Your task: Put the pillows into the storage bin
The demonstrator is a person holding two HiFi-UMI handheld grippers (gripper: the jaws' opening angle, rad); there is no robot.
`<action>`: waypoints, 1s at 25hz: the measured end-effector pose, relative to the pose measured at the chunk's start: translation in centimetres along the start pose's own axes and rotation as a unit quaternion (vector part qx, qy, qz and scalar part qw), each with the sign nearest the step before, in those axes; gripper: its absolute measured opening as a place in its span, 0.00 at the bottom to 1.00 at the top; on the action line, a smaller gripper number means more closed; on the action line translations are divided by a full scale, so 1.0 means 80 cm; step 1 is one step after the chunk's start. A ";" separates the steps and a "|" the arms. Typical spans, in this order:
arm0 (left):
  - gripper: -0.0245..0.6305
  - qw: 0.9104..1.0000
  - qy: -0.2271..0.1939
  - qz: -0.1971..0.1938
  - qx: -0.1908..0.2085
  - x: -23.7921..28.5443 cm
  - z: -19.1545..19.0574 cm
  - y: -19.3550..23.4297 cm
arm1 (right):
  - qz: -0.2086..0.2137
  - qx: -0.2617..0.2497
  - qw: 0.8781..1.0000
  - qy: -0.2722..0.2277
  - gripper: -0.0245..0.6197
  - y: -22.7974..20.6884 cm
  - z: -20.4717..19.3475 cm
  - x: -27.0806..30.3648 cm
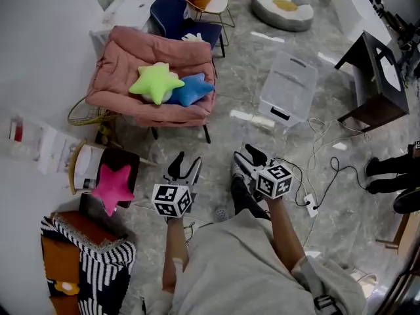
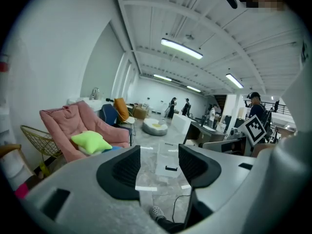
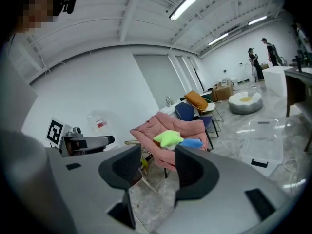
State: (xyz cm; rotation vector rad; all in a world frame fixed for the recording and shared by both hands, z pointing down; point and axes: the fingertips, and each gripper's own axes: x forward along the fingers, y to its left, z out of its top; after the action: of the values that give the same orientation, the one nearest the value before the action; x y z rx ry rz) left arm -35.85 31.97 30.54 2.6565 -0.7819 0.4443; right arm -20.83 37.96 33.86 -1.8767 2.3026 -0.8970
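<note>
A green star pillow [image 1: 156, 81] and a blue star pillow [image 1: 191, 89] lie on the pink lounge chair [image 1: 118, 64]. A pink star pillow [image 1: 113, 187] rests on a dark box at the left. The clear storage bin [image 1: 289, 87] stands on the floor to the right of the chair. My left gripper [image 1: 186, 163] and right gripper [image 1: 248, 156] hover close to the body, both open and empty. In the left gripper view the gripper [image 2: 159, 162] points at the bin [image 2: 168, 161], with the green pillow [image 2: 91, 141] at the left. In the right gripper view the gripper [image 3: 158, 165] faces the green pillow [image 3: 168, 138] and the blue pillow [image 3: 192, 143].
A blue chair [image 1: 172, 15] stands behind the pink one. A round floor cushion [image 1: 282, 6] lies at the far side. Cables and a power strip [image 1: 310, 205] trail on the floor at the right, near a black desk [image 1: 377, 77]. A striped cushion [image 1: 85, 268] sits at the lower left.
</note>
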 end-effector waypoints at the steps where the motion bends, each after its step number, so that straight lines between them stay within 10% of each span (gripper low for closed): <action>1: 0.38 1.000 0.008 0.002 0.002 0.011 0.004 0.008 | 0.000 0.006 1.000 0.003 0.37 -0.011 0.004 0.010; 11: 0.38 0.999 -0.003 0.038 0.017 0.138 0.102 0.064 | 0.024 0.019 1.000 -0.004 0.37 -0.128 0.096 0.088; 25: 0.38 0.994 0.030 0.099 -0.018 0.214 0.094 0.103 | 0.041 0.039 0.997 0.048 0.37 -0.245 0.114 0.150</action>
State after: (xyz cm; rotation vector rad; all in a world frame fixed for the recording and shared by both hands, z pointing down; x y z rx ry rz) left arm -25.31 14.56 32.26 2.5297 -1.0300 0.5511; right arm -3.25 21.33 38.96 -1.7325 2.3405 -1.0716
